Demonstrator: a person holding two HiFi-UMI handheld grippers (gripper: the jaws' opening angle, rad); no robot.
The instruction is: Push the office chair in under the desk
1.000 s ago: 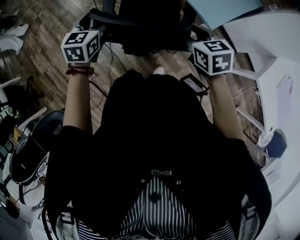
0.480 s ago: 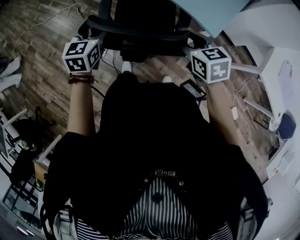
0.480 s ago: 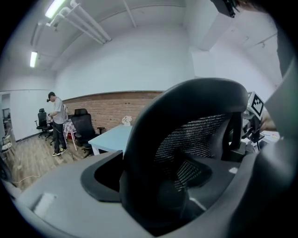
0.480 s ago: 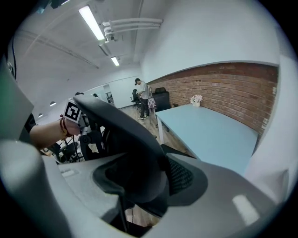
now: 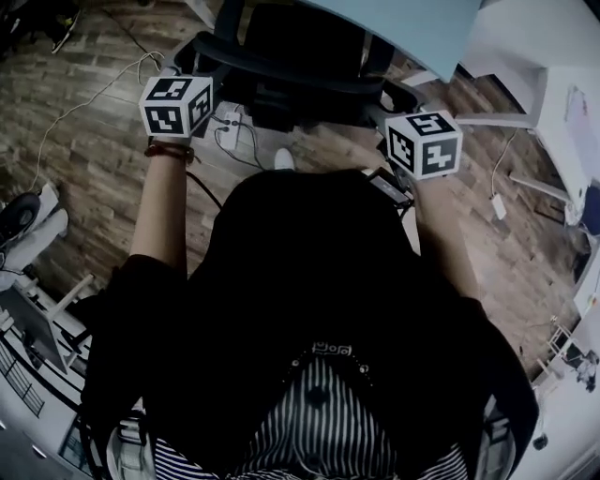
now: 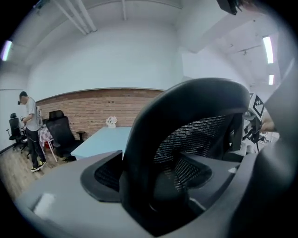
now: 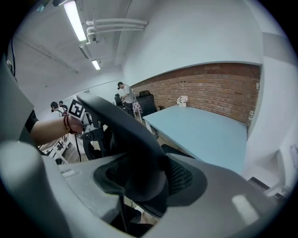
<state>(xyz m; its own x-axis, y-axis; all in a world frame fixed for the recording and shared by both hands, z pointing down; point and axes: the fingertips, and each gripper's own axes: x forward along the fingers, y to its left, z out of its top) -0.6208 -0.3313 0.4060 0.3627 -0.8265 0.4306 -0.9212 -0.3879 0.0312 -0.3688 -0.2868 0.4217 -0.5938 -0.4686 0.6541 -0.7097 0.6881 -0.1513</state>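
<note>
Head view, looking steeply down: the office chair [image 5: 281, 66] stands on the wooden floor [image 5: 84, 159] at the far side of the scene, directly ahead of the person. The light-blue desk [image 5: 412, 28] covers its far right part from above.

Left gripper [image 6: 153, 186]: the jaws are closed on the curved black rim of the chair's backrest near its left end. The rim runs up between the two grey jaws, with the mesh panel just behind it.

Right gripper [image 7: 144, 179]: clamped likewise on the same rim near its right end. The dark rim fills the gap between the jaws.

Background, left gripper view: a brick wall [image 6: 88, 104], a second black chair [image 6: 60, 132] and a standing person [image 6: 30, 130] at far left.
</note>
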